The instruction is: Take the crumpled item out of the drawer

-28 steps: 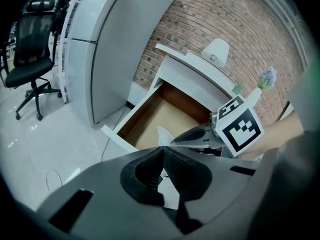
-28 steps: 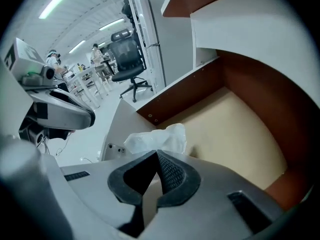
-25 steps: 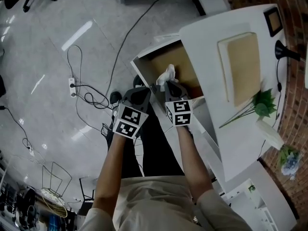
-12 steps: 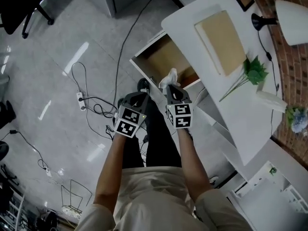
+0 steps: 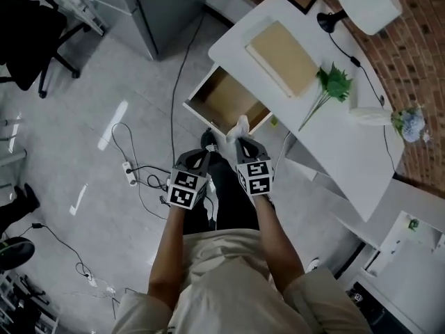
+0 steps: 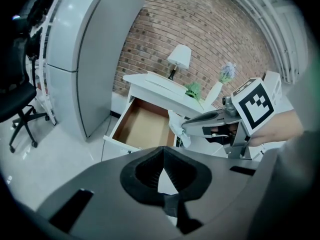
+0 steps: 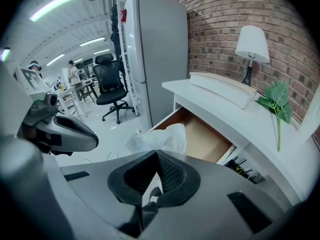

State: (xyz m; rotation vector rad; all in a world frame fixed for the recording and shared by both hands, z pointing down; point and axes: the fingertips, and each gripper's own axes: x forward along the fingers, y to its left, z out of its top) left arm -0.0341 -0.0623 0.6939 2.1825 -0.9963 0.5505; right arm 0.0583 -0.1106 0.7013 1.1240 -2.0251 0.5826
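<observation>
Above the front edge of the open drawer (image 5: 224, 100), the right gripper (image 5: 240, 142) pinches the crumpled paper (image 5: 240, 125) in tightly closed jaws, the left gripper (image 5: 206, 150) closed on nothing, so a firm, steady grip should carry the paper clear

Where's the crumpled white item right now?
The crumpled white item is pinched in the right gripper, at the head view's centre, by the front corner of the open brown-bottomed drawer.
</observation>
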